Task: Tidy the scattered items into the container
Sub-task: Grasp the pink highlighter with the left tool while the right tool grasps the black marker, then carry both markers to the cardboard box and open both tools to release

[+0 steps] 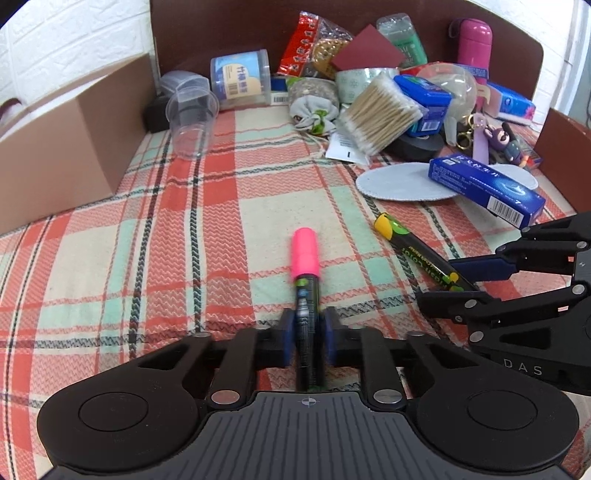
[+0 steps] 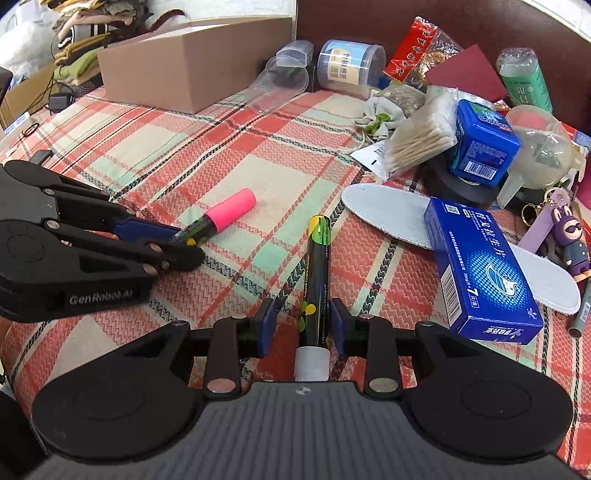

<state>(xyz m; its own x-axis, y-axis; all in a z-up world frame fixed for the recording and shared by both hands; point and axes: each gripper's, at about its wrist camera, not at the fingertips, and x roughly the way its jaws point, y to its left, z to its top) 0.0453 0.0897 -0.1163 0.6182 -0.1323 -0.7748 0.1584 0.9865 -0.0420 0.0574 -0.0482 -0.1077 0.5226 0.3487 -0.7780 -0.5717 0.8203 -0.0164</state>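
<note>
My left gripper (image 1: 308,326) is shut on the black barrel of a pink-capped marker (image 1: 304,258), whose cap points away over the plaid cloth. From the right wrist view that left gripper (image 2: 186,243) comes in from the left, holding the same pink-capped marker (image 2: 231,210). My right gripper (image 2: 303,325) is open, its blue pads on either side of a black marker with a yellow-green cap (image 2: 317,266) that lies on the cloth. In the left wrist view the right gripper (image 1: 465,280) straddles the near end of this yellow-green marker (image 1: 413,247). The brown cardboard box (image 1: 74,140) (image 2: 192,62) stands at the far left.
Clutter fills the back right: clear plastic cups (image 1: 192,122), a bundle of cotton swabs (image 1: 380,114), a white insole (image 1: 402,182), a blue medicine box (image 2: 480,266), a pink bottle (image 1: 474,44) and a keychain figure (image 2: 572,240). A brown wall (image 1: 229,26) rises behind the cloth.
</note>
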